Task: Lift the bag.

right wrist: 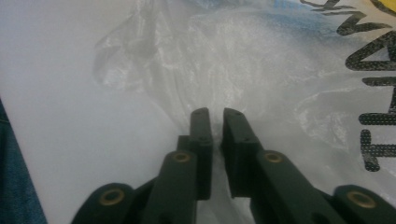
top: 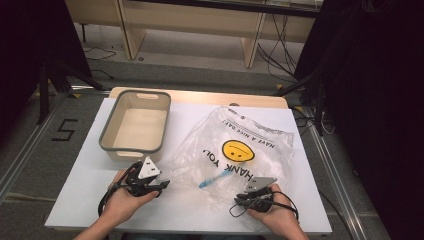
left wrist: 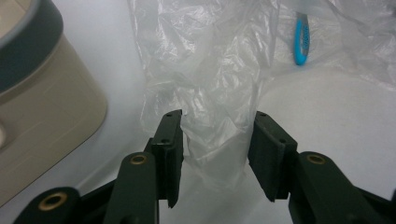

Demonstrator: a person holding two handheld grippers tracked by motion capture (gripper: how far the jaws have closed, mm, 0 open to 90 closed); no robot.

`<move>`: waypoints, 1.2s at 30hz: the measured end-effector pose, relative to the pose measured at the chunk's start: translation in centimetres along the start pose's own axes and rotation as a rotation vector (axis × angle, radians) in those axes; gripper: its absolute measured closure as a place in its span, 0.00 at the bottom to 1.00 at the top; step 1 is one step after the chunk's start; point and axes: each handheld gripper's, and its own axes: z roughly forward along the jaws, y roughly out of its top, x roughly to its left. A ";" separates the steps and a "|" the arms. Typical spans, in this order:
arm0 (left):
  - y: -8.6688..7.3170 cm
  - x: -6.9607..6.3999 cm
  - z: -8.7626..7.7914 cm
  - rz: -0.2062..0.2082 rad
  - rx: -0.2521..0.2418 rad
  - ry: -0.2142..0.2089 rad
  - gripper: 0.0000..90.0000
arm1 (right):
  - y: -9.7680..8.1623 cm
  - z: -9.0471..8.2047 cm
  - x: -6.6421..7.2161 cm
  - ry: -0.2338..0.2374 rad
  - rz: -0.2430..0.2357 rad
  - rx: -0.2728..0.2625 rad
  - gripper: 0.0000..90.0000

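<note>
High view: a clear plastic bag (top: 235,150) printed with a yellow smiley face and black lettering lies crumpled on the white desk (top: 80,190), spread from the middle toward the right edge and down toward the near edge. A small blue item (top: 212,178) lies inside the bag near its near side; what it is cannot be told. A beige basin (top: 111,131) with a grey rim stands at the far left part of the desk, just beside the bag's left edge.

The left gripper (top: 162,181) sits near the near edge, left of centre, pointing at the bag's left corner. In the left gripper view its fingers (left wrist: 169,140) stand at a middling gap with a bunched fold of the bag between them; whether the pads press the film cannot be told.

The right gripper (top: 250,192) sits at the bag's near right corner. In the right gripper view its fingers (right wrist: 201,126) are drawn almost together, a thin slit left between them, pinching the edge of the bag.
</note>
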 end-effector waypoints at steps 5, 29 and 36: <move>0.1 0.0 0.3 0.005 0.011 -0.009 0.66 | 0.1 0.0 0.1 0.004 -0.004 0.000 1.00; 1.4 0.5 -2.1 -0.025 -0.066 0.004 0.96 | 1.6 -4.0 0.1 -0.034 0.027 -0.214 1.00; 2.3 0.4 -3.7 -0.030 -0.132 0.005 0.95 | 2.5 -5.3 -0.1 -0.038 0.018 -0.275 1.00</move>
